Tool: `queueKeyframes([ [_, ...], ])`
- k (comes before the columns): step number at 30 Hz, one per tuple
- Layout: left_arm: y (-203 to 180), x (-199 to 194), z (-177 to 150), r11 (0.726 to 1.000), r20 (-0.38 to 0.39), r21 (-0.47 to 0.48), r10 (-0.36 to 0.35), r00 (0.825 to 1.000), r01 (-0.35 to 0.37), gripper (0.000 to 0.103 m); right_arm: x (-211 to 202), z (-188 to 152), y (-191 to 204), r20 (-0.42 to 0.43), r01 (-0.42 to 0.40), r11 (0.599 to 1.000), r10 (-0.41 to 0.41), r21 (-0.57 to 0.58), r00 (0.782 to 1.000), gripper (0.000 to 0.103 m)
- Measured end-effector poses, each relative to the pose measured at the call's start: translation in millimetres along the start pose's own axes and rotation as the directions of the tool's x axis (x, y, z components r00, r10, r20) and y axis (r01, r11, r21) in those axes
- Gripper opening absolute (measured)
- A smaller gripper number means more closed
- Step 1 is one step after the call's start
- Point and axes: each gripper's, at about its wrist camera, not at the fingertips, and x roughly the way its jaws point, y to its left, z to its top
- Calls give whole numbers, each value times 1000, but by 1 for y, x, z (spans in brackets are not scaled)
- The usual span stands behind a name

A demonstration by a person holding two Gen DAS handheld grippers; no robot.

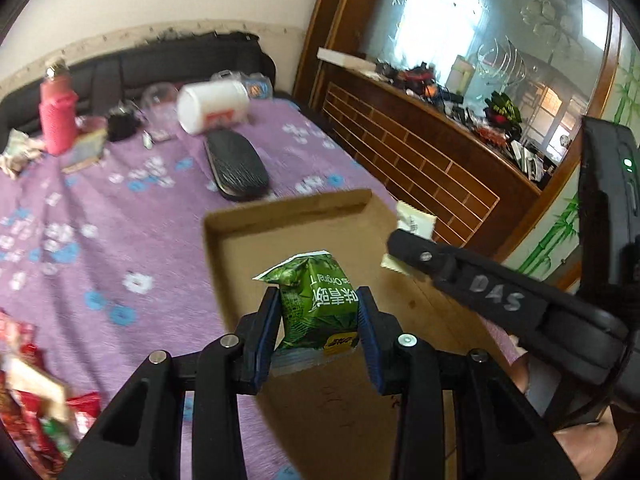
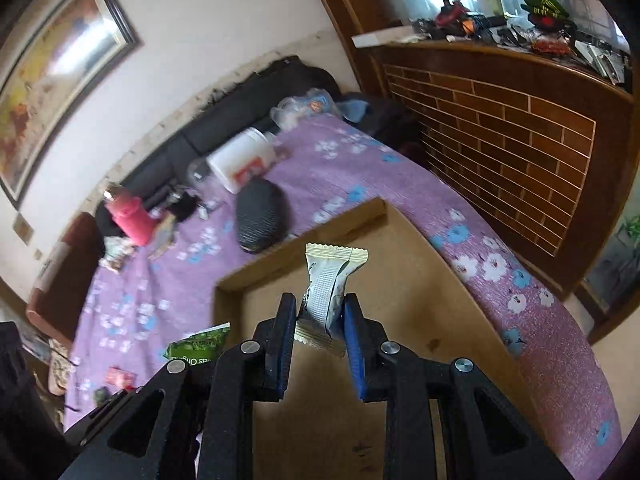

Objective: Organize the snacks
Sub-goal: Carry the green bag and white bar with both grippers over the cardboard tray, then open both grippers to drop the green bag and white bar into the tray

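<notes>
My left gripper is shut on a green snack packet and holds it above a shallow cardboard tray on the purple bed. My right gripper is shut on a cream and grey snack packet and holds it over the same tray. The right gripper also shows in the left wrist view, with the cream packet in it. The green packet's corner shows at the lower left of the right wrist view. The tray's floor looks bare.
A pile of red and green snack packets lies at the bed's left front. Farther back lie a black case, a white jar on its side and a pink bottle. A wooden headboard rises on the right.
</notes>
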Motion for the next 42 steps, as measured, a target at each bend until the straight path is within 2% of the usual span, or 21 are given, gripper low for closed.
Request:
queueKeyframes([
  [6,3,30,-13,1000,-76,24,13,997,-11,36,26,-10,-13,-82,36,999,-36,7,996,25],
  [11,3,35,-20,999,-86,43,24,996,-21,36,37,-13,-18,-114,71,997,-71,-3,991,25],
  [15,5,40,-22,998,-98,48,38,994,-33,36,43,-16,-23,-146,63,998,-61,11,987,25],
  [22,3,40,-22,997,-85,52,54,995,-49,36,44,-18,-26,-149,53,998,-47,32,988,26],
  [25,3,40,-22,997,-83,60,55,995,-50,38,44,-18,-23,-145,54,998,-50,22,988,26],
  [30,0,39,-22,995,-72,78,60,996,-54,55,41,-17,-21,-134,53,998,-50,21,990,27],
  [34,0,38,-21,996,-72,71,55,996,-50,55,36,-16,-24,-117,37,999,-33,37,993,28],
  [36,1,37,-21,997,-68,63,55,996,-51,56,32,-16,-23,-97,33,999,-29,38,995,31],
  [38,2,34,-19,997,-61,56,60,996,-56,56,27,-15,-21,-74,32,999,-30,33,997,39],
  [42,2,25,-17,997,-44,40,72,996,-70,57,13,-12,-15,-3,22,1000,-22,11,1000,44],
])
